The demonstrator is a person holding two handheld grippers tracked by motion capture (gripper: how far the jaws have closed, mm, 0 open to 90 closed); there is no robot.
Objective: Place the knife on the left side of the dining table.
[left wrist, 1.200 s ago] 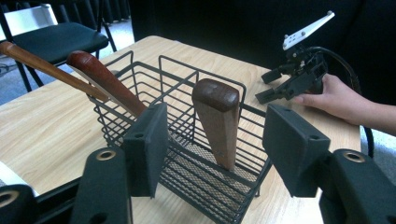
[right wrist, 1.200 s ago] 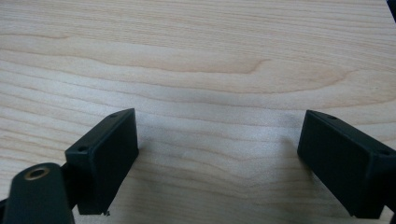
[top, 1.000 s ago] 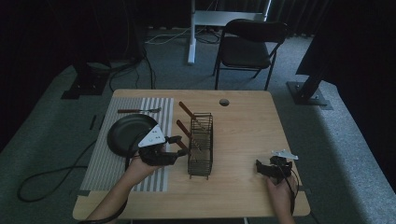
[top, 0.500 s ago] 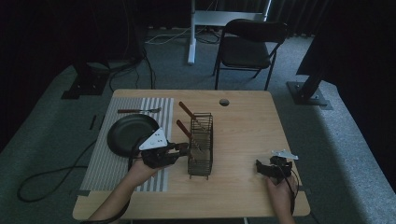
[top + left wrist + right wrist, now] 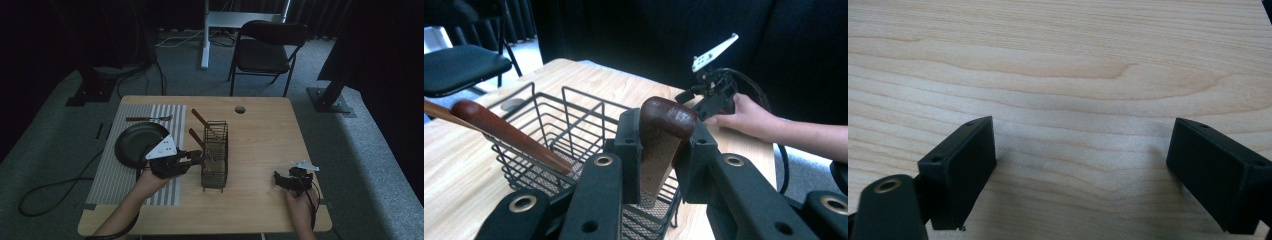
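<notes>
- The left gripper (image 5: pixel 659 150) is clamped on the rounded wooden handle (image 5: pixel 667 120) of a utensil that stands in the wire basket (image 5: pixel 215 155), near the middle of the table (image 5: pixel 260 140).
- A second wooden-handled utensil (image 5: pixel 200 119) leans in the far end of the same basket.
- The right gripper (image 5: pixel 1083 175) rests with jaws wide apart and nothing between them, over bare wood well away from the basket.
- I judge the job to be early: a grip is made, but the utensil is not yet lifted out; a dark pan (image 5: pixel 140 144) and a fork (image 5: pixel 147 118) lie on the striped mat (image 5: pixel 107 175).
- The working ends of both utensils are hidden in the mesh, so I cannot tell what kind they are.
</notes>
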